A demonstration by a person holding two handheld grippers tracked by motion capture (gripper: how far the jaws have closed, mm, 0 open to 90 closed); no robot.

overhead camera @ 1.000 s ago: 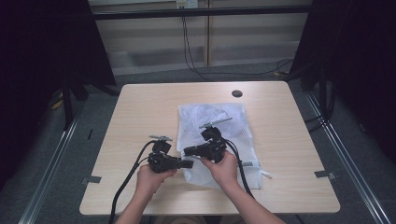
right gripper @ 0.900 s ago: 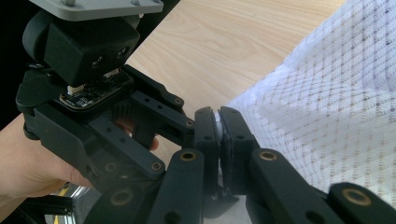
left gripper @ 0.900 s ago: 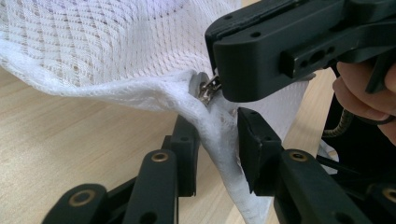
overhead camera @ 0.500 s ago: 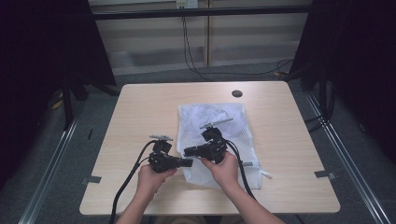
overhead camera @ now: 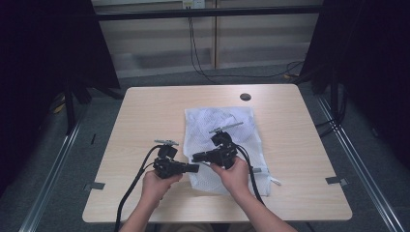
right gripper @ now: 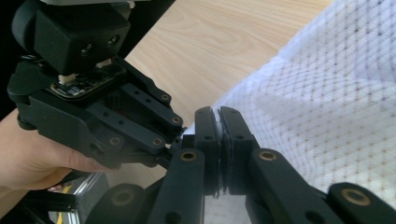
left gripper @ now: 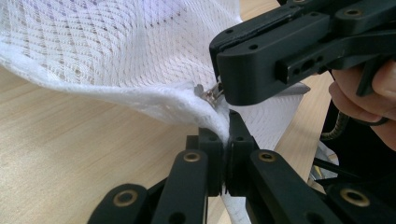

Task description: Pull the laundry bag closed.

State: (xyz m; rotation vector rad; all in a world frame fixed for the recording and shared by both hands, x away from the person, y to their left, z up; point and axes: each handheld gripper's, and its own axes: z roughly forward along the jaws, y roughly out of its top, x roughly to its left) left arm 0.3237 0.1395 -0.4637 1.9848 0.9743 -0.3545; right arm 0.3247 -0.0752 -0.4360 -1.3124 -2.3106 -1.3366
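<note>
White mesh: a laundry bag (overhead camera: 220,140) of white netting is seen lying flat on the wooden table (overhead camera: 145,111), right of the middle, with its near left edge lifted where the two tools meet.
Zipper pull: a small metal tab (left gripper: 208,93) is visible at the bag's thick hem, held at the tip of the right gripper (left gripper: 224,100) in the left gripper view.
Left gripper: the left gripper (left gripper: 227,144) has just been closing, and its jaws are now clamped on the bag's hem, the white edge being pinched between the pads.
Right gripper: the right gripper (right gripper: 219,140) is pressed shut on the bag's edge at the zipper end; the jaws were already closed in the earlier frames.
Hands: both hands are seen unmoved since the earlier high views, near the table's front edge.
Change: the hem, loose a second ago beside the left tool, is now secured by it.
Meaning: the bag is judged to be anchored on one side of the pull, so the zipper can probably be drawn along the hem by the right tool.
Risk: the thin netting could slip or bunch if tension is not kept.
</note>
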